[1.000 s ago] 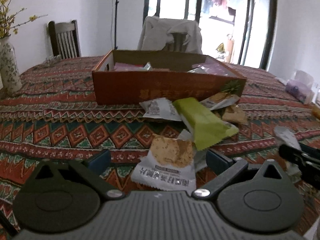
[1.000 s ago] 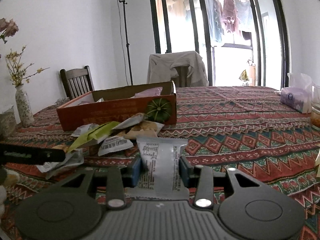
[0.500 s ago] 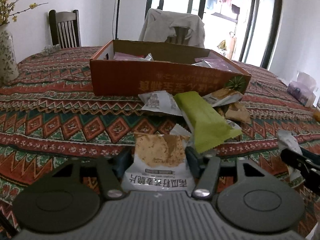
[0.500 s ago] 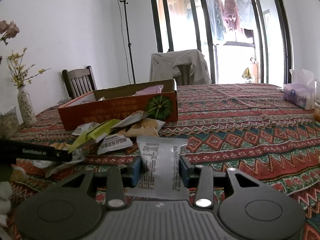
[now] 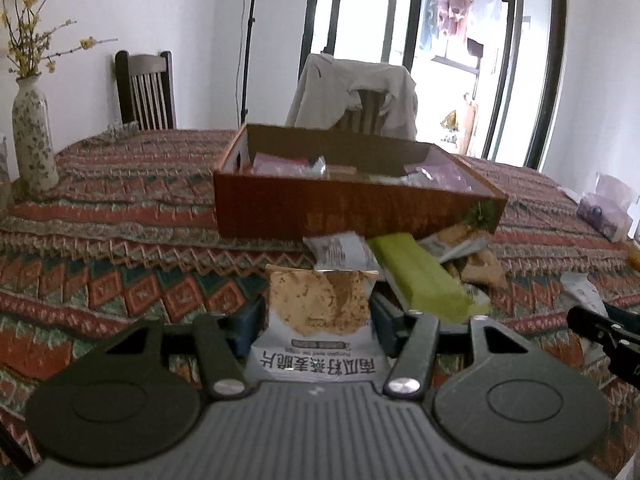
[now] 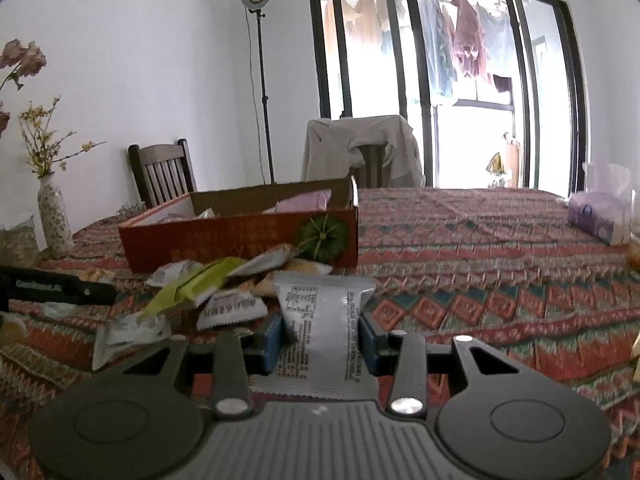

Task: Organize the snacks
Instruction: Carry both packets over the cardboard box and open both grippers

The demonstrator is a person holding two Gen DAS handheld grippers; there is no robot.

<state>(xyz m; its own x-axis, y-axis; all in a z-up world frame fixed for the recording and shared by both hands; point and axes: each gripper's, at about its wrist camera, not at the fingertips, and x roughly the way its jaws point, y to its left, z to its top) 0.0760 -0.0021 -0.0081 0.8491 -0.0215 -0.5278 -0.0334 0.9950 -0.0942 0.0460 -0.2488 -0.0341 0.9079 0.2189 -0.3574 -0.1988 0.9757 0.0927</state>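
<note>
Left gripper (image 5: 318, 320) tilted down over the patterned tablecloth (image 5: 120, 216), jaws closing, pinching a crinkly cracker packet (image 5: 320, 320) by its sides. Right gripper (image 6: 320, 336) angled lower toward level, clamped on a glossy white sachet (image 6: 320, 332). Beyond both, loose foil wrappers heaped against a shallow orange cardboard box (image 6: 240, 236).

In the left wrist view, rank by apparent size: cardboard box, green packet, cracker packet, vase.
1. cardboard box
2. cracker packet, though nearness inflates it
3-4. green packet and vase look alike; unranked.
</note>
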